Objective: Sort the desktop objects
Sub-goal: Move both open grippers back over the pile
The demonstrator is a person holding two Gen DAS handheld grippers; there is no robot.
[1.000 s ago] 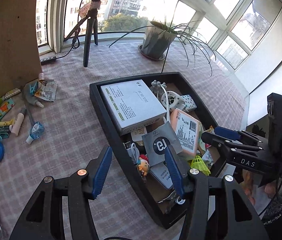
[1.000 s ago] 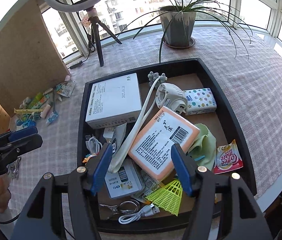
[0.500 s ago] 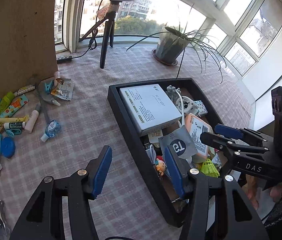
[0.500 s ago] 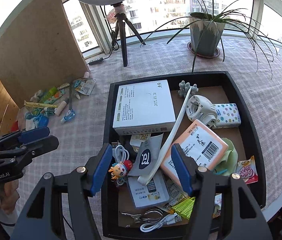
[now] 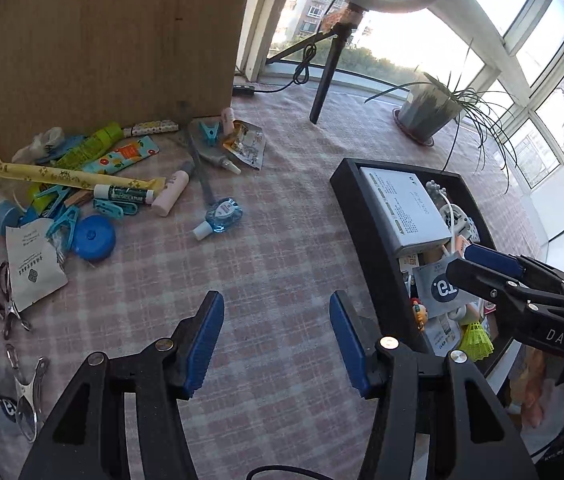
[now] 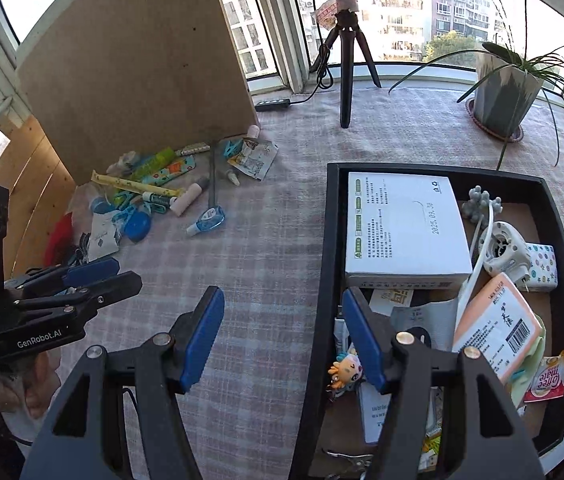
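Observation:
A black tray [image 6: 321, 248] [image 5: 365, 216] on the checked tablecloth holds a white box [image 6: 401, 228], an orange packet [image 6: 497, 324], a white plug with cord [image 6: 505, 248], a cartoon figure [image 6: 345, 368] and other bits. Left of it lies a scatter of small items: a blue correction tape [image 5: 222, 216], a blue round tape measure [image 5: 94, 238], a pink tube [image 5: 172, 198], clips and tubes. My left gripper [image 5: 276, 344] hangs open and empty over bare cloth between scatter and tray. My right gripper [image 6: 282, 340] is open and empty above the tray's left wall.
A brown board [image 6: 134, 60] stands behind the scatter. A ring-light tripod [image 6: 345, 60] and a potted plant [image 6: 505, 92] stand at the back by the windows. Metal clips [image 5: 26, 384] and a paper sachet [image 5: 30, 268] lie at the near left.
Both grippers have swung left, away from the tray's contents toward the scatter. The tray has slid to the right in both views. Jaws stayed open.

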